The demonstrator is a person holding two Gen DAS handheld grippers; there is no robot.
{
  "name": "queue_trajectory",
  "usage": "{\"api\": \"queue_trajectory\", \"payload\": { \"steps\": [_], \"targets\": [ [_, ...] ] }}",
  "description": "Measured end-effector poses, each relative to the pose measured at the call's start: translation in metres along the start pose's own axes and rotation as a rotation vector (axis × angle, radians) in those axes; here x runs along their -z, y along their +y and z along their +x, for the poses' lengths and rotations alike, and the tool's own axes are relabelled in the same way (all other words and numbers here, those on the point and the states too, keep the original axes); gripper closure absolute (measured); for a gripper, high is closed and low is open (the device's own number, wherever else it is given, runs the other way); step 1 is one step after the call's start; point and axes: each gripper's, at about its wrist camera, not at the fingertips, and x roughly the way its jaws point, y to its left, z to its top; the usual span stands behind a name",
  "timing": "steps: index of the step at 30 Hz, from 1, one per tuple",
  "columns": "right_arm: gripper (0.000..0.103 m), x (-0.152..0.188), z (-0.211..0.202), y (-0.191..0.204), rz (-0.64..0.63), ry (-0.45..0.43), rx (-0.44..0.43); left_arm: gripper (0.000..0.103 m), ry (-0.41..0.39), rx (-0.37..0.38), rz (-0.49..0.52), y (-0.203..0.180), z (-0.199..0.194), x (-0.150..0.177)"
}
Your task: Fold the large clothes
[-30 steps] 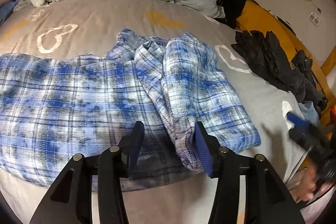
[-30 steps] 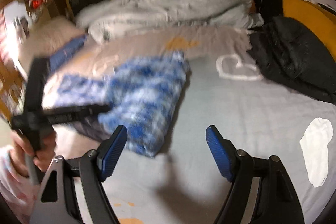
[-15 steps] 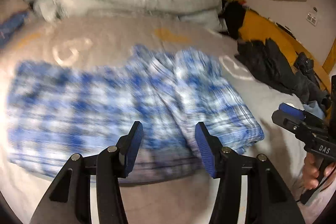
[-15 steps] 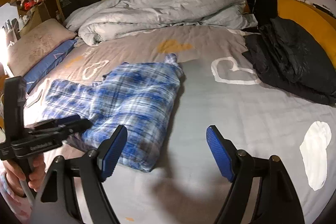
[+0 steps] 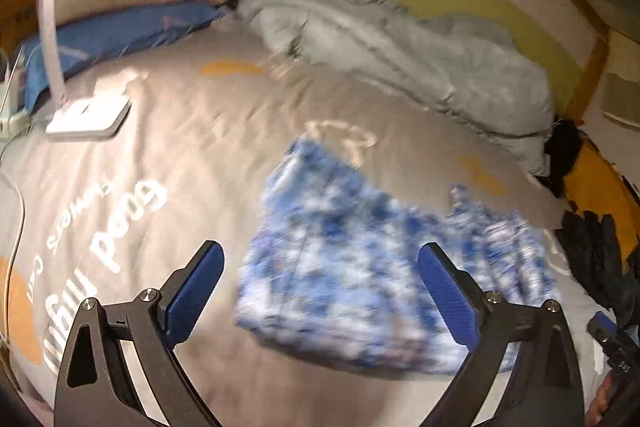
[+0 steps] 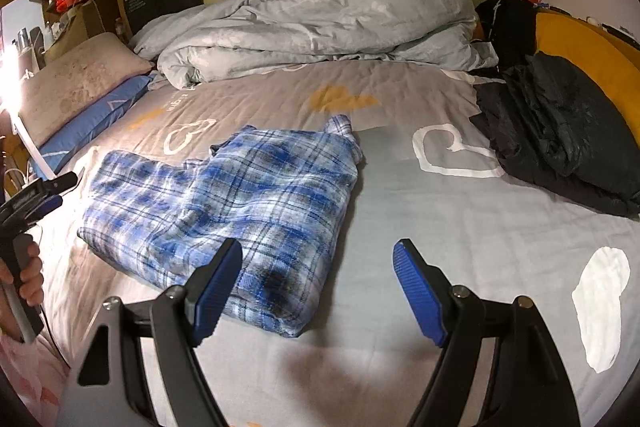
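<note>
Right now the shirt (image 6: 240, 211) is lying half-folded mid-bed; the left claw (image 5: 320, 291) is opening empty, the right claw (image 6: 316, 287) gaping empty beside the shirt. Careless grabbing risks undoing folds.

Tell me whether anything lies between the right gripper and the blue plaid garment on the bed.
Nothing visible does. The right gripper is open and empty just short of the blue plaid garment, with only bare bedsheet around its near edge. The black jacket lies off to the right, apart from it.
</note>
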Motion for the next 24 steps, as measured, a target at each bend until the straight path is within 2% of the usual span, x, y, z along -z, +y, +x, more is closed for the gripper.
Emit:
{"api": "queue_trajectory", "payload": {
  "steps": [2,6,8,10,11,12,13,14,16,19,21,22,23,24],
  "targets": [
    [0.027,0.0,0.001,0.002,-0.011,0.0,0.001,0.006,0.039,0.019,-0.045,0.01,0.007,0.009],
    [0.027,0.0,0.0,0.003,-0.014,-0.003,0.0,0.007,0.172,0.106,-0.161,0.027,0.031,0.022],
    [0.027,0.001,0.001,0.002,-0.011,0.001,-0.001,0.013,0.246,0.165,-0.225,0.032,0.046,0.032],
    [0.027,0.001,0.003,0.001,-0.006,0.008,-0.003,0.024,0.266,0.194,-0.204,0.026,0.053,0.036],
    [0.027,0.001,0.004,0.001,-0.004,0.012,-0.005,0.033,0.26,0.201,-0.179,0.023,0.053,0.035],
    [0.027,0.002,0.005,0.001,-0.004,0.014,-0.005,0.046,0.266,0.223,-0.181,0.021,0.056,0.036],
    [0.027,0.001,0.007,0.002,-0.004,0.014,-0.007,0.058,0.261,0.235,-0.21,0.024,0.059,0.036],
    [0.027,0.001,0.009,0.002,-0.002,0.009,-0.005,0.064,0.249,0.243,-0.238,0.026,0.06,0.036],
    [0.027,-0.003,0.014,0.003,0.018,-0.002,0.001,0.082,0.199,0.198,-0.205,0.02,0.053,0.031],
    [0.027,-0.01,0.021,0.006,0.04,-0.024,-0.028,0.086,0.064,0.16,-0.062,-0.011,0.024,0.021],
    [0.028,-0.014,0.026,0.01,0.051,-0.033,-0.081,0.087,0.005,0.161,0.016,-0.031,0.005,0.016],
    [0.035,-0.015,0.028,0.012,0.049,-0.031,-0.106,0.087,-0.022,0.18,0.046,-0.041,-0.005,0.013],
    [0.047,-0.015,0.031,0.018,0.043,-0.029,-0.146,0.087,-0.041,0.206,0.068,-0.049,-0.014,0.011],
    [0.053,-0.015,0.033,0.022,0.032,-0.024,-0.174,0.087,-0.057,0.235,0.091,-0.061,-0.023,0.009]
  ]
}}
